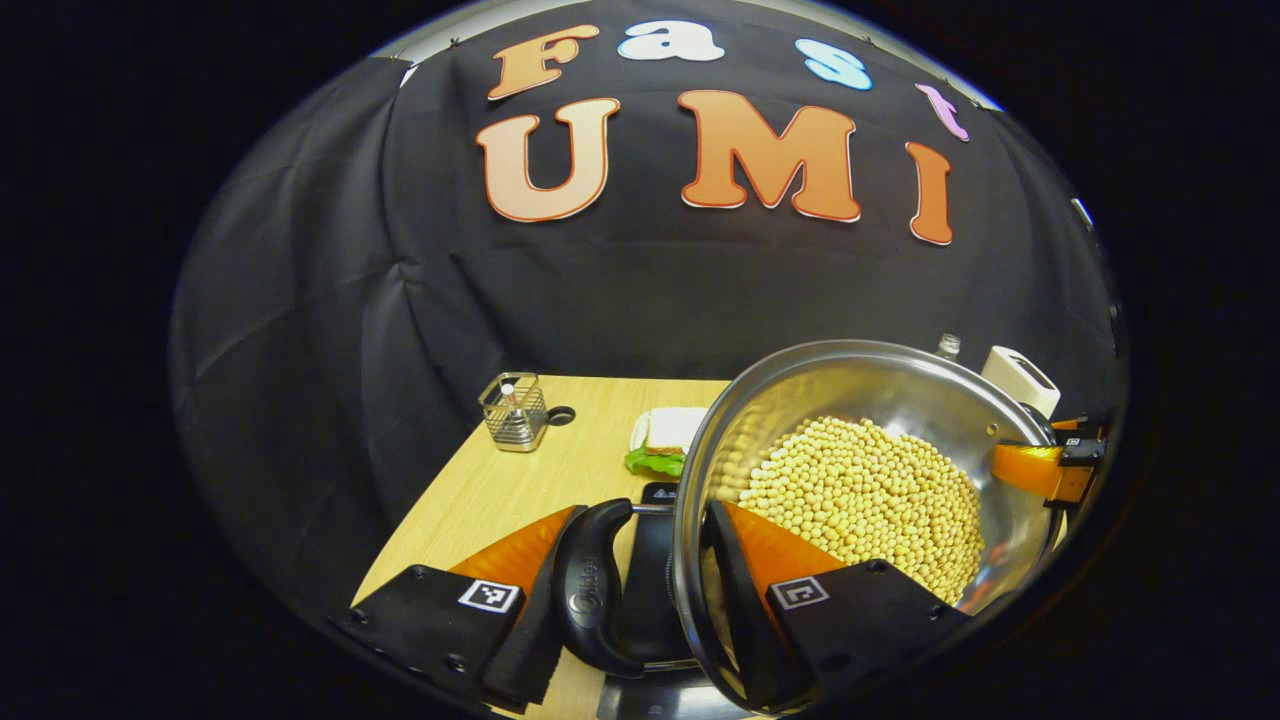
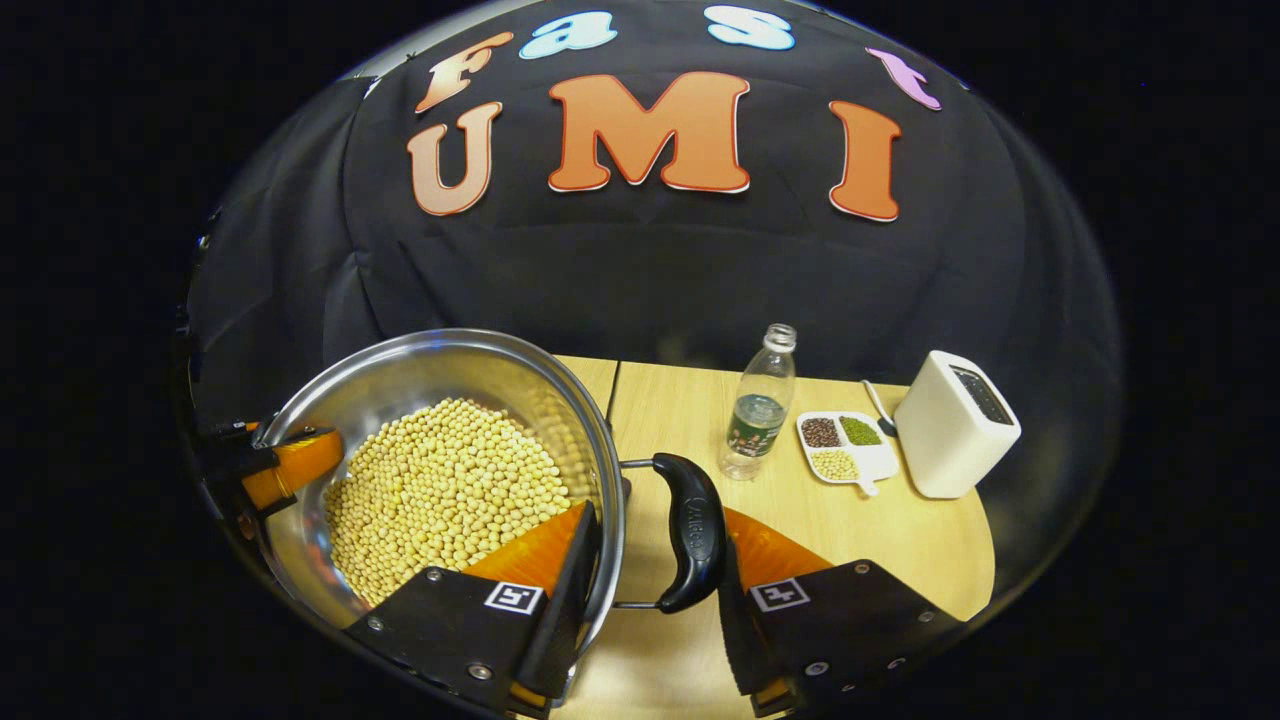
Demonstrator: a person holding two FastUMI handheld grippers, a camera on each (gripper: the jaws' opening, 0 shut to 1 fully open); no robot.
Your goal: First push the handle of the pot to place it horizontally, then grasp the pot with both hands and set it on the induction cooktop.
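Both grippers are closed on the pot's two side handles. Left gripper (image 1: 640,610) has one finger outside the black left handle (image 1: 590,590) and the other inside the steel wall, pressing handle and rim together. Right gripper (image 2: 650,610) does the same on the right handle (image 2: 692,535), one finger in among the soybeans (image 2: 440,490) and one just outside the handle.

Seen from the left gripper view, the pot (image 1: 850,385) appears to hang just above the dark induction cooktop (image 1: 650,580), whose edge shows beneath the left handle; I cannot tell whether the base is touching yet. The pot looks tilted in both views, though the fisheye may exaggerate that.

To finish well, lower both hands together at the same rate so the beans stay level, centre the base over the cooktop, and release only once the weight is resting. Each gripper points inward toward the other across the pot, angled slightly down.

On the wooden table (image 2: 880,540) beyond stand a water bottle (image 2: 760,405), a divided dish (image 2: 845,447) and a white box (image 2: 955,425).
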